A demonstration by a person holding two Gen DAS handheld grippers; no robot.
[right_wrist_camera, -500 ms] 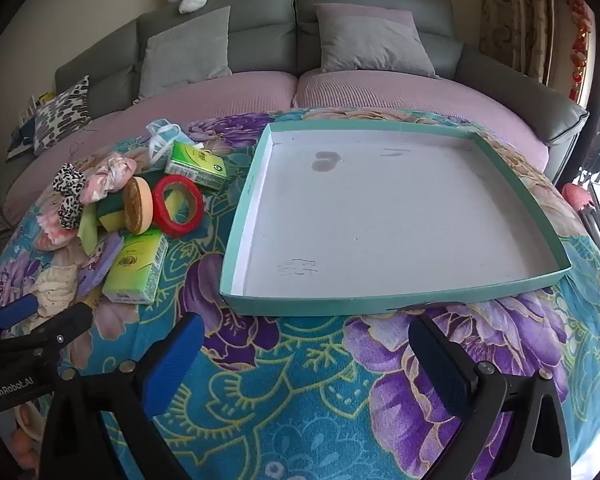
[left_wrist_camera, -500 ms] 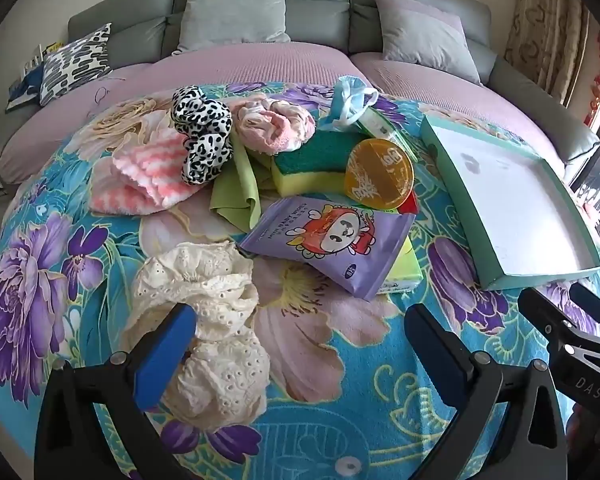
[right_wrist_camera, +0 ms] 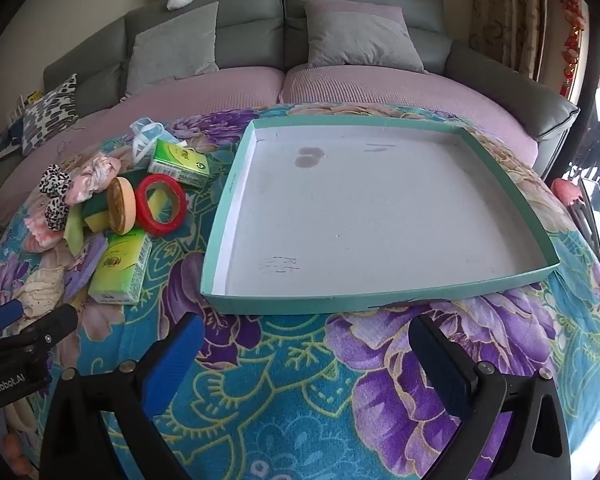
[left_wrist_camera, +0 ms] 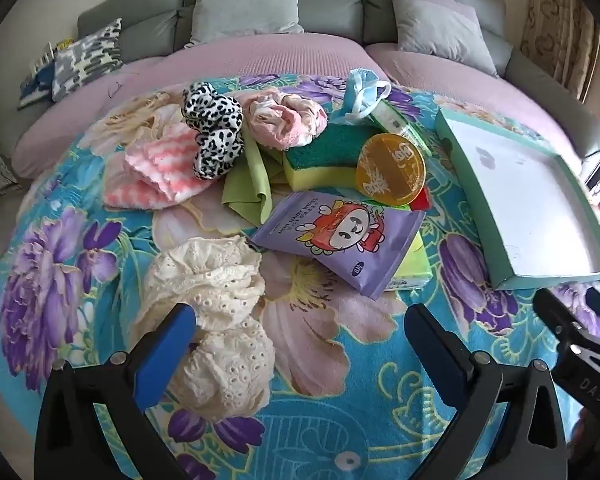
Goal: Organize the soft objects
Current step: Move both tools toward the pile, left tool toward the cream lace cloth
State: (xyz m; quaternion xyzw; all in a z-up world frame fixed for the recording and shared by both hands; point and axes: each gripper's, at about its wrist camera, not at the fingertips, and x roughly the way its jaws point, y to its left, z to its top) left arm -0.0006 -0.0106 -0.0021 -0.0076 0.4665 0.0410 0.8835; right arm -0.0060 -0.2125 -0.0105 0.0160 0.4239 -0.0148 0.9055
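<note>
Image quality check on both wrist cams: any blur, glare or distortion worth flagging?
Left wrist view: strong fisheye bowing, black corners; the teal shallow cardboard tray is smeared at its far right edge, while the cream lace fabric bundle is sharp. Right wrist view: same bowing, daylight blown out at the right border, tray interior evenly lit.

The left gripper (left_wrist_camera: 300,340) points steeply downward, its blue-padded jaws spread as wide as they go, nothing between them. The right gripper (right_wrist_camera: 306,354) is tilted down likewise, jaws fully apart and empty. The two sit side by side, near each other.
</note>
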